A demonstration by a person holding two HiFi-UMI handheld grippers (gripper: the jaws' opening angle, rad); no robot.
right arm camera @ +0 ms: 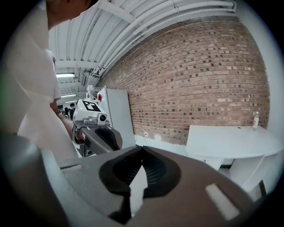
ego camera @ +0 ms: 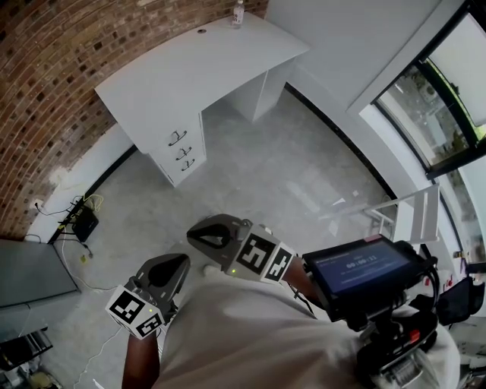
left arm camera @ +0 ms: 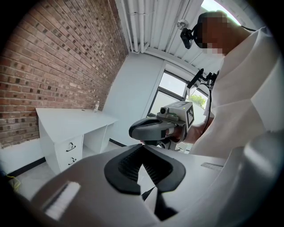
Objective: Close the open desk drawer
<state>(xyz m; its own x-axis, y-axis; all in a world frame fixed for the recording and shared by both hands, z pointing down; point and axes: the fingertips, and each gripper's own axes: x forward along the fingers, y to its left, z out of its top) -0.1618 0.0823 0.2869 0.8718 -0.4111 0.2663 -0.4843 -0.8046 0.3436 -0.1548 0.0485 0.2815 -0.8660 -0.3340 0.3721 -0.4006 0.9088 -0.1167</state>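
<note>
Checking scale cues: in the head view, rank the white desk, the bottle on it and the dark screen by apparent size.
1. white desk
2. dark screen, enlarged by nearness to the camera
3. bottle

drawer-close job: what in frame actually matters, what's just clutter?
Belongs to the job:
- desk
- drawer stack, three handles; from here I cannot tell which drawer is open
- left gripper and right gripper, both shut, empty, well short of the desk

Just lying about:
- bottle on the desktop's far corner
- black box with cables on the floor
- grey cabinet
</note>
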